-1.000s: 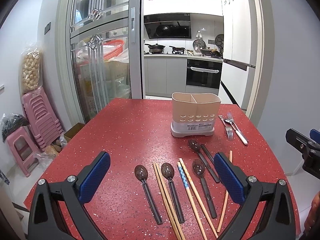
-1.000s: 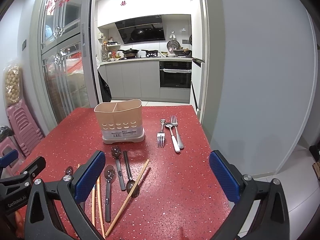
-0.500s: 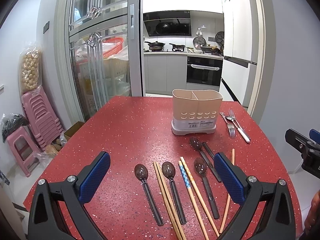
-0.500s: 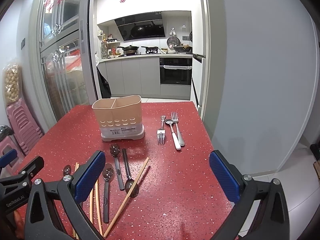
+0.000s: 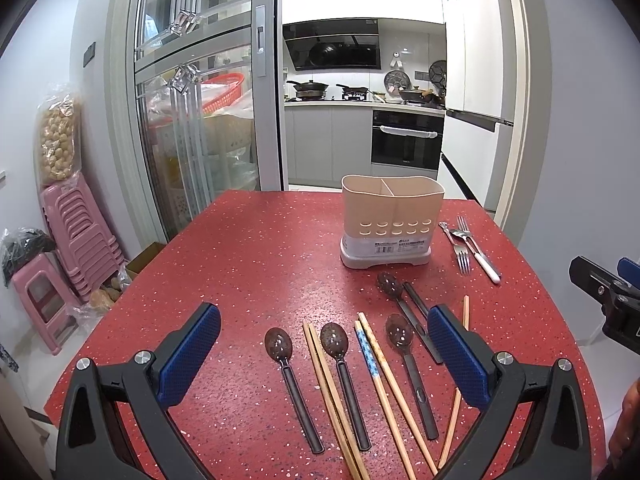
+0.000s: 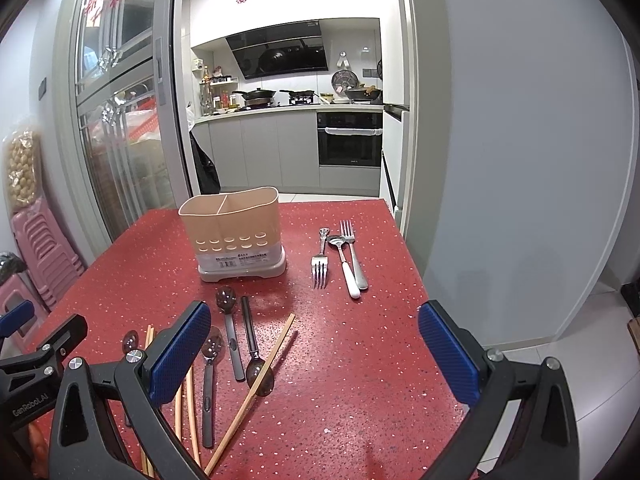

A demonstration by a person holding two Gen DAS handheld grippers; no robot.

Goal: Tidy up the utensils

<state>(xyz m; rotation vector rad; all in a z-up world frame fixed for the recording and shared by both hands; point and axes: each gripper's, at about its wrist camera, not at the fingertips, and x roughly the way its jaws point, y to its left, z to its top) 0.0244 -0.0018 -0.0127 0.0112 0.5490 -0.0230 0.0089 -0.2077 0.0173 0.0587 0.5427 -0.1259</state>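
Observation:
A beige two-compartment utensil holder (image 5: 393, 220) stands empty on the red speckled table (image 5: 248, 264); it also shows in the right wrist view (image 6: 234, 232). Several dark plastic spoons (image 5: 338, 344) and wooden chopsticks (image 5: 384, 364) lie in a row near the front edge. Metal forks and a white-handled spoon (image 6: 346, 256) lie right of the holder. My left gripper (image 5: 324, 356) is open and empty above the spoons and chopsticks. My right gripper (image 6: 316, 348) is open and empty above the table's front right; a single chopstick (image 6: 260, 376) lies across a spoon there.
Stacked pink stools (image 5: 76, 236) stand on the floor left of the table, beside a glass sliding door (image 5: 192, 120). A kitchen with an oven (image 5: 406, 142) lies beyond the table. A white wall (image 6: 520, 160) runs along the right.
Both grippers have tilted or lifted slightly, so the holder and utensils sit a little lower and closer in view. Nothing on the table has moved.

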